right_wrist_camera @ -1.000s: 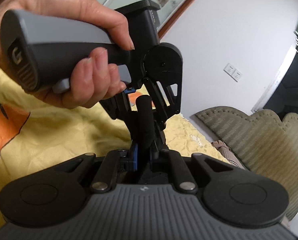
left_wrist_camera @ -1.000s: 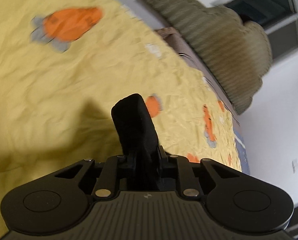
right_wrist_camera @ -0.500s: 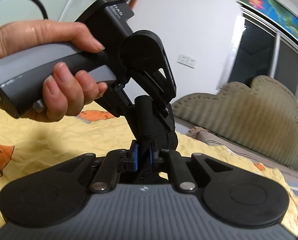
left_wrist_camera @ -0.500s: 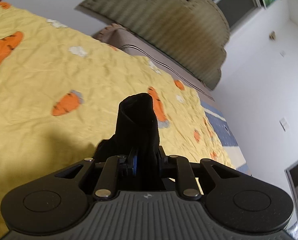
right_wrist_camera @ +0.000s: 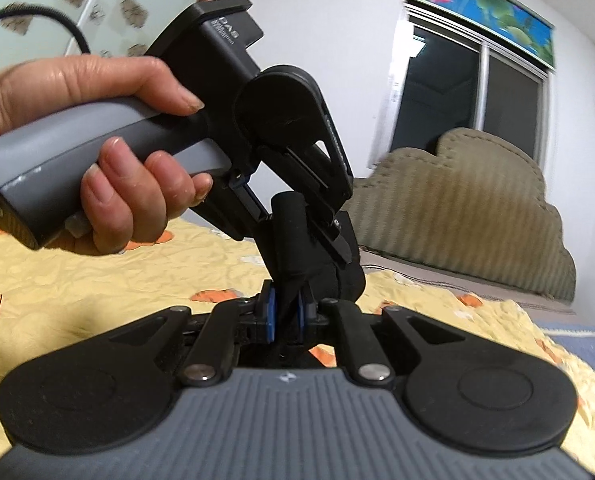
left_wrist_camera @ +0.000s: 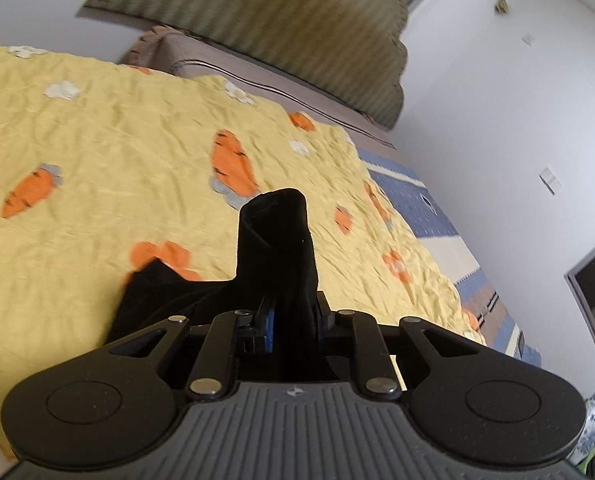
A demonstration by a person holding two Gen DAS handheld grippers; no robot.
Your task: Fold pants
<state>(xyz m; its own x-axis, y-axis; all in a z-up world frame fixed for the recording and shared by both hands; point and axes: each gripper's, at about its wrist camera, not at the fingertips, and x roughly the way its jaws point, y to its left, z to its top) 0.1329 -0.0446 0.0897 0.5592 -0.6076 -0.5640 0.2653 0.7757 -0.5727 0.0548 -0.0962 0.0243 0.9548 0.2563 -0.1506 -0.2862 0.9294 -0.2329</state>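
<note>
Both grippers, left gripper [left_wrist_camera: 287, 320] and right gripper [right_wrist_camera: 285, 312], are clamped on bunched black pants [left_wrist_camera: 275, 248] lifted above the yellow carrot-print bedspread [left_wrist_camera: 97, 140]; cloth judged soft, light and limp, best pinched at edges such as waistband or hem.

pants [left_wrist_camera: 275, 248] mostly hidden (behind gripper), bedspread [left_wrist_camera: 97, 128] blurred

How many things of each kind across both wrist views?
tongs: 2, left tongs and right tongs, both shut on cloth
black pants: 1
hand: 1
carrot bedspread: 1
headboard: 1
Total: 6
</note>
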